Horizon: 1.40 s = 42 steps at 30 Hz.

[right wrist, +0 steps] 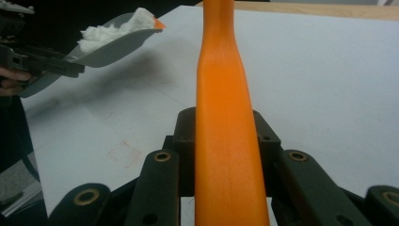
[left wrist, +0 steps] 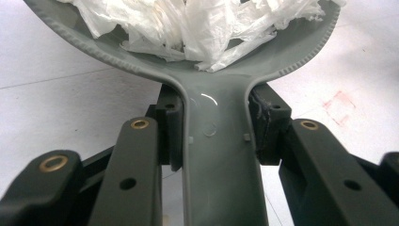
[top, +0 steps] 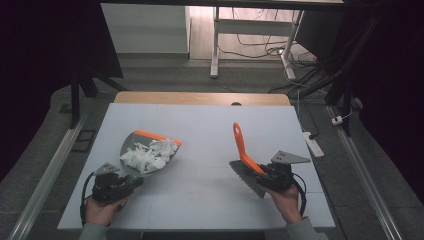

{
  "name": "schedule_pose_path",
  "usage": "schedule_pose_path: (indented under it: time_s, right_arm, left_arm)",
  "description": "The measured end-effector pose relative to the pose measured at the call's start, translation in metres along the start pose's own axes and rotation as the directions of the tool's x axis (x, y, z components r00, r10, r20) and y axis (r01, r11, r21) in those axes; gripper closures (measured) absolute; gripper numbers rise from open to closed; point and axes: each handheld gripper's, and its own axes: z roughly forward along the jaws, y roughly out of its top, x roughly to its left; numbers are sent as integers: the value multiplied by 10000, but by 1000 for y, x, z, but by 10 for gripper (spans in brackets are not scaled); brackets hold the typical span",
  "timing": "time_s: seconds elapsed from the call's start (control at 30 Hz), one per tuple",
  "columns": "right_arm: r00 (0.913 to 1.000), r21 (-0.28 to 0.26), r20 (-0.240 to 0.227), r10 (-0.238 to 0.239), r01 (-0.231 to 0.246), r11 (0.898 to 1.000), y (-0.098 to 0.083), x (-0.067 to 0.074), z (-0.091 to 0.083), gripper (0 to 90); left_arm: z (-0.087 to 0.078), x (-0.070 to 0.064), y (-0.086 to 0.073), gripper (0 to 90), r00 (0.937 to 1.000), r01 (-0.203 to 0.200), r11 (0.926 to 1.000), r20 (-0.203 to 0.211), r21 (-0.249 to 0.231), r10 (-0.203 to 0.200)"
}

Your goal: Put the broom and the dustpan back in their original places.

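Holding: left gripper (left wrist: 214,136) clamped on the grey dustpan (top: 131,150) handle, lower left of the high view.
Load: white paper scraps (top: 150,154) heaped in the pan.
Right gripper (right wrist: 228,155): jaws closed on the orange brush (top: 242,147) handle, lower right, bristles down toward the white table (top: 200,190).

bare table (top: 210,135) between dustpan (top: 145,150) and brush (top: 247,160), both lifted
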Motion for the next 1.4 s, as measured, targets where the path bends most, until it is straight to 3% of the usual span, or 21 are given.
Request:
schedule_pose_path:
  time_s: [0.27,0.5,0.8,1.03,1.33,1.4]
  right_arm:
    - [9974,274,200,695,-700,9972,-6,-7,0,703]
    - [9927,814,453,1122,-1156,9900,-12,-12,5,703]
    - [9871,1187,720,1431,-1510,9814,-17,-18,7,704]
    - [9766,1674,1106,1847,-2015,9651,-24,-29,12,704]
    - [9673,1709,1466,2071,-2310,9578,-27,-41,12,702]
    - [9696,1828,1549,1896,-2168,9590,-26,-43,12,698]
  left_arm:
    - [7,0,0,611,9964,660,9978,-543,31,-658]
    - [17,-1,1,611,9903,996,9949,-995,165,-975]
    - [32,-4,3,611,9856,1071,9937,-1354,332,-1017]
    - [34,0,2,611,9837,1172,9921,-1428,452,-1097]
    - [38,1,3,611,9823,1184,9909,-1535,648,-1073]
    - [40,1,3,610,9819,1180,9906,-1571,698,-1059]
